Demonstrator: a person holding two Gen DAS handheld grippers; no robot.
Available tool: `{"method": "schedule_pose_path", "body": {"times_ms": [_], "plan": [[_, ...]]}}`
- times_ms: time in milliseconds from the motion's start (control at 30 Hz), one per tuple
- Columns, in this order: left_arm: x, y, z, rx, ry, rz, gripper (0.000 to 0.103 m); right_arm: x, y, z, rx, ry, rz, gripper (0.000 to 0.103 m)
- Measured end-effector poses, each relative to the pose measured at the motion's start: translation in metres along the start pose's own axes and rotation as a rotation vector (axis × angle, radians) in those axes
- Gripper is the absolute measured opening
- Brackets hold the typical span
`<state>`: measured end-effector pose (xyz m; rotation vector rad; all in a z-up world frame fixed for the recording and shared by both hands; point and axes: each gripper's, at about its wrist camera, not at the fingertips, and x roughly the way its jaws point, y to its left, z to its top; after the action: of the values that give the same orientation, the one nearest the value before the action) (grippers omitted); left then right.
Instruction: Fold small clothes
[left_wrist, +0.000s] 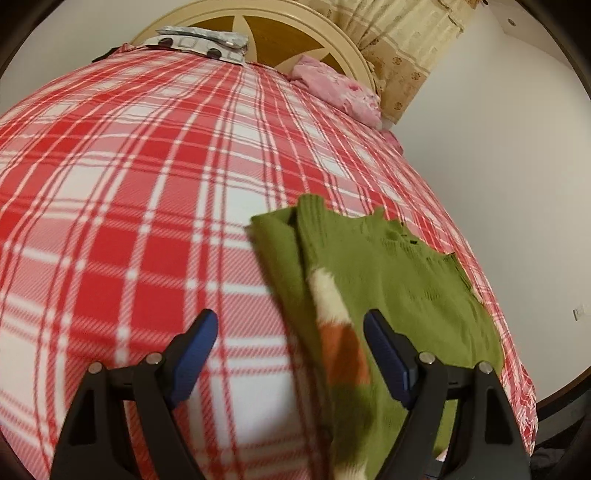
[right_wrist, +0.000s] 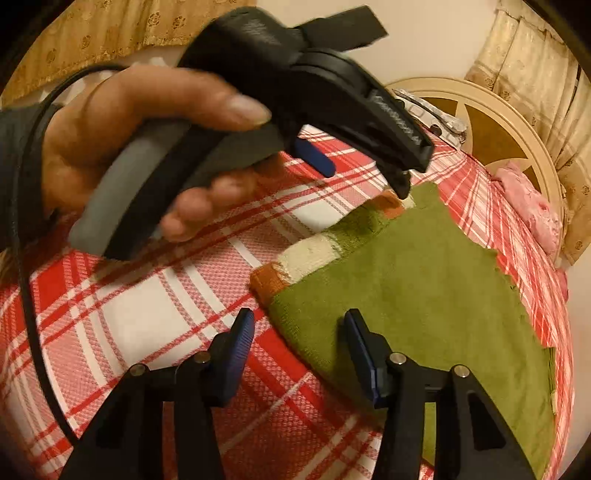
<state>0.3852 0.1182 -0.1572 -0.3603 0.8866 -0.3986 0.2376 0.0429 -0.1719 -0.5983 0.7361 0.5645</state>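
Fingers of both grippers stand spread apart and grasp nothing. Between them the green knitted sweater (left_wrist: 391, 273) lies flat on the red plaid bedcover (left_wrist: 129, 206), near its right edge. I think the left gripper (left_wrist: 291, 325) should pinch the striped sleeve edge and the right gripper (right_wrist: 299, 332) the hem corner, low and together, so the fold stays straight.

Red plaid bedspread (left_wrist: 129, 221), pink cloth (left_wrist: 340, 92), cream headboard (left_wrist: 343, 40), curtain (left_wrist: 402, 48).
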Motion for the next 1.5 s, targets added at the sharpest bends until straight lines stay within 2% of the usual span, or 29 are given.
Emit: {"method": "schedule_pose_path", "body": {"times_ms": [67,100,167,267,467,533,600,633,667,767,1000,1167,1500], "plan": [[0.010,-0.004,0.005,0.006,0.011,-0.007,0.084,0.004,-0.005,0.002,-0.006,-0.014,-0.067,0.052],[0.013,-0.005,0.007,0.004,0.013,-0.010,0.084,0.006,-0.009,0.003,0.004,-0.017,-0.068,0.052],[0.021,-0.007,0.012,-0.003,0.016,-0.029,0.084,0.008,-0.014,0.004,0.032,-0.015,-0.033,0.039],[0.032,-0.004,0.018,-0.023,0.025,-0.049,0.084,0.007,-0.006,0.004,-0.013,-0.022,-0.031,0.026],[0.039,0.001,0.024,-0.035,0.009,-0.082,0.080,0.009,-0.008,0.003,-0.001,-0.020,-0.022,0.025],[0.042,0.002,0.026,-0.048,0.012,-0.092,0.065,0.010,-0.006,0.004,-0.012,-0.018,-0.025,0.025],[0.049,0.004,0.029,-0.057,0.035,-0.103,0.025,0.009,-0.005,0.005,-0.017,-0.019,-0.023,0.025],[0.050,0.006,0.029,-0.067,0.041,-0.128,0.017,0.009,-0.008,0.005,-0.004,-0.022,-0.009,0.016],[0.048,0.007,0.030,-0.072,0.036,-0.137,0.014,0.007,-0.011,0.005,0.011,-0.026,0.006,0.011],[0.041,0.011,0.033,-0.121,0.009,-0.168,0.013,-0.004,-0.021,0.006,0.053,-0.060,0.023,0.009],[0.037,0.008,0.036,-0.130,0.009,-0.183,0.012,-0.024,-0.047,0.004,0.123,-0.108,-0.004,0.009],[0.027,-0.005,0.040,-0.111,-0.016,-0.183,0.012,-0.028,-0.067,0.000,0.180,-0.117,0.003,0.009],[0.018,-0.048,0.056,-0.052,-0.058,-0.206,0.012,-0.060,-0.091,-0.008,0.263,-0.181,-0.003,0.008]]}}
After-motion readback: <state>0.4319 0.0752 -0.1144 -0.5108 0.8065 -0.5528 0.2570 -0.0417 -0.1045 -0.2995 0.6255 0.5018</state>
